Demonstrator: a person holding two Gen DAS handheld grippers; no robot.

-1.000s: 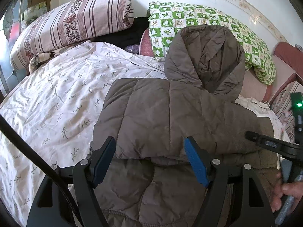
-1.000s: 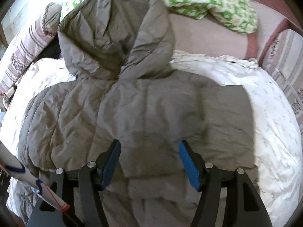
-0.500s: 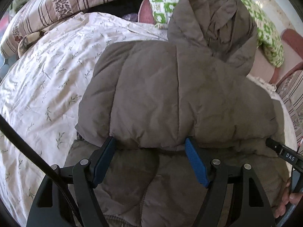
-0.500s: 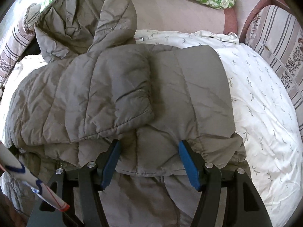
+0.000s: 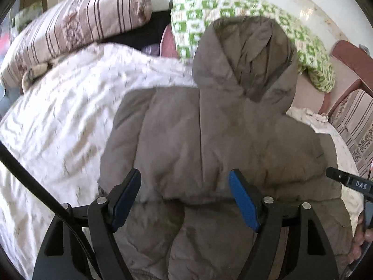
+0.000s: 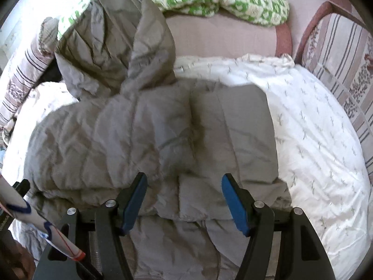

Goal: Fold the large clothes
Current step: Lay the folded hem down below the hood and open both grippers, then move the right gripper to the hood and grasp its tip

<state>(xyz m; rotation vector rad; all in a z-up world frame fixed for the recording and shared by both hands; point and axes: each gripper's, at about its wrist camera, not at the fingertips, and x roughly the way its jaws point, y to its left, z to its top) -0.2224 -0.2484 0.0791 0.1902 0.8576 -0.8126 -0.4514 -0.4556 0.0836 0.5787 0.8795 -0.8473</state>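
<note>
Although the brown padded jacket (image 5: 209, 140) already lies flat on the bed (image 5: 58, 128), with its sleeves folded in across the body and its edges fairly square, the fold looks only partly done: the hood (image 5: 244, 58) sticks out at 12 o'clock towards the green checked pillow (image 5: 233, 7), and the lower part of the jacket runs out at 6 o'clock under both tools. I judge that the hood has to come down and the body has to be doubled over before the job is finished.

The left gripper (image 5: 185, 200) hangs above the near edge of the folded layer, pointing steeply down; its jaws are wide apart, clamped on nothing, with cloth lying below the gap. The right gripper (image 6: 184, 201) sits the same way over the folded sleeve end (image 6: 205, 200), jaws spread and free of the cloth, tilted steeply down. From the left view the other tool's tip (image 5: 349, 183) shows at 3 o'clock, with a hand (image 5: 361, 240) below it. A striped pillow (image 5: 77, 25) lies at 10 o'clock
</note>
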